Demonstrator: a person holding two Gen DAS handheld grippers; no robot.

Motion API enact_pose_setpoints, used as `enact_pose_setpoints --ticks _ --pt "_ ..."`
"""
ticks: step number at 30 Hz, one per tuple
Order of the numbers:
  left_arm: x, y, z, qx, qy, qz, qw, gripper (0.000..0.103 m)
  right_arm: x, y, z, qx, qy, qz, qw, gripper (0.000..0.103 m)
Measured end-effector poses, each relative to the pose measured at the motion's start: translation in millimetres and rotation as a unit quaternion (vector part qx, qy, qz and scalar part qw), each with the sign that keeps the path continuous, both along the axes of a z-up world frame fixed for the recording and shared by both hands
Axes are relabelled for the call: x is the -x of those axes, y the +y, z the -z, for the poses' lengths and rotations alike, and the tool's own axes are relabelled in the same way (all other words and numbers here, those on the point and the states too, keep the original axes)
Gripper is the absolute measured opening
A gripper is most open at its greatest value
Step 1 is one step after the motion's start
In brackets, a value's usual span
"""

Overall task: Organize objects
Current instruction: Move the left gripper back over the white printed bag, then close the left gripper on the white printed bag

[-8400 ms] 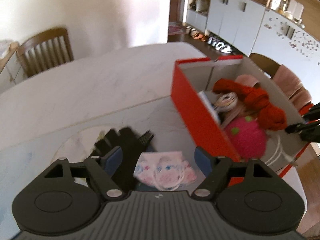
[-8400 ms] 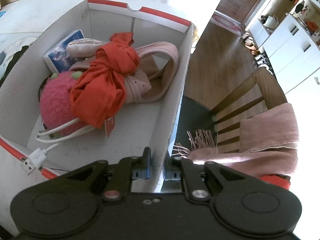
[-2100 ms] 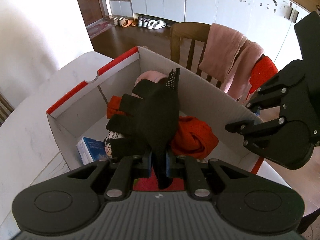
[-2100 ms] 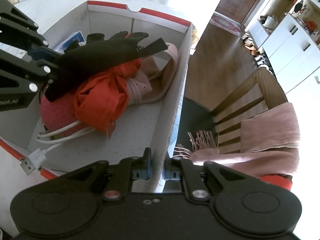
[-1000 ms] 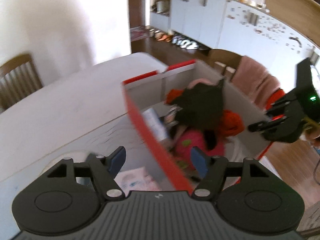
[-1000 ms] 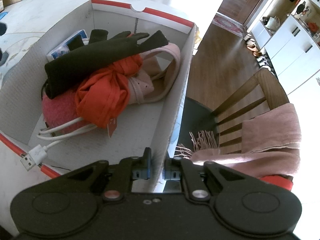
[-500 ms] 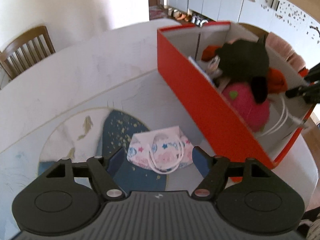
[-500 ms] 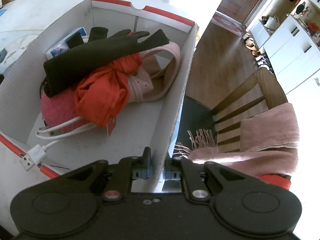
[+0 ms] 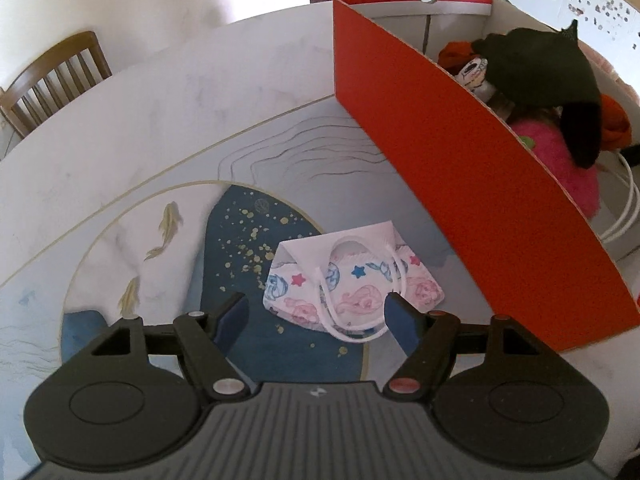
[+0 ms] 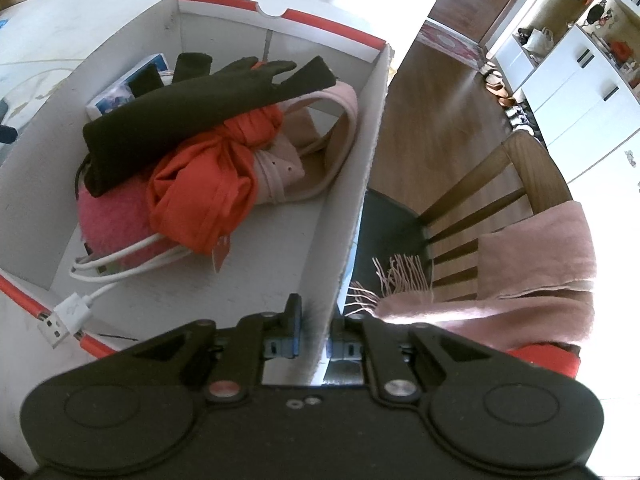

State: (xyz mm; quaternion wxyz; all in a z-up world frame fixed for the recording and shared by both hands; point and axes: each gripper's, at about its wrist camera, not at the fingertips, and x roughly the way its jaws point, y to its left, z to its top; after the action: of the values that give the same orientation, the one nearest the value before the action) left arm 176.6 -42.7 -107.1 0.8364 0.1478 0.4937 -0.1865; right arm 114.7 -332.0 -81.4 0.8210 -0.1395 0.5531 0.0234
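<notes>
1. The left gripper (image 9: pixel 316 314) has its jaws wide apart and holds nothing — the blue pads stand clear of everything.
2. A face mask (image 9: pixel 352 284) lies flat on the counter (image 9: pixel 152 112), just ahead of the left jaws and between their lines. It is white with pink and blue prints and stars, its white ear loops lying on top. Its near edge sits close to the right pad, but I cannot tell whether they touch.
3. The mask rests partly on a dark blue, gold-flecked patch of the counter's pattern.
4. To the right of the left jaws stands the box (image 9: pixel 460 168), red outside and white inside, well past the mask's far corner.
5. The right gripper (image 10: pixel 314 338) is nearly closed — its jaws pinch the box's white side wall (image 10: pixel 352 184), one pad inside the box and one outside.
6. Ahead and left of the right jaws, inside the box, a black glove (image 10: pixel 200 100) lies on top of the pile.
7. Under the glove: an orange cloth (image 10: pixel 204 184), a pink fuzzy thing (image 10: pixel 112 220) and a pale pink shoe (image 10: pixel 304 148).
8. A white USB cable (image 10: pixel 80 304) trails over the box's near corner, left of the right jaws.
9. To the right of the right jaws, beyond the wall, a chair (image 10: pixel 500 184) carries a pink scarf (image 10: pixel 532 264).
</notes>
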Motion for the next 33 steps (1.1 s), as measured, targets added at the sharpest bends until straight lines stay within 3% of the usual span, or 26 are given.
enact_pose_setpoints --ticks 6,19,27,33 --pt "-10.5 -4.8 7.4 -0.006 0.008 -0.008 0.9999 0.06 -0.5 -0.2 0.1 0.001 0.0 -0.001 1.0 0.01" --pt "-22.8 3.7 13.2 0.019 0.035 -0.03 0.9987 0.057 -0.7 0.1 0.2 0.001 0.0 -0.001 1.0 0.01" --pt "-20.4 3.4 9.7 0.022 0.035 -0.031 0.9987 0.017 -1.0 0.1 0.5 0.0 0.0 0.0 1.0 0.01" --pt "-11.9 4.9 4.2 0.032 0.03 -0.032 0.9985 0.009 -1.7 0.5 0.3 0.001 0.0 -0.001 1.0 0.01"
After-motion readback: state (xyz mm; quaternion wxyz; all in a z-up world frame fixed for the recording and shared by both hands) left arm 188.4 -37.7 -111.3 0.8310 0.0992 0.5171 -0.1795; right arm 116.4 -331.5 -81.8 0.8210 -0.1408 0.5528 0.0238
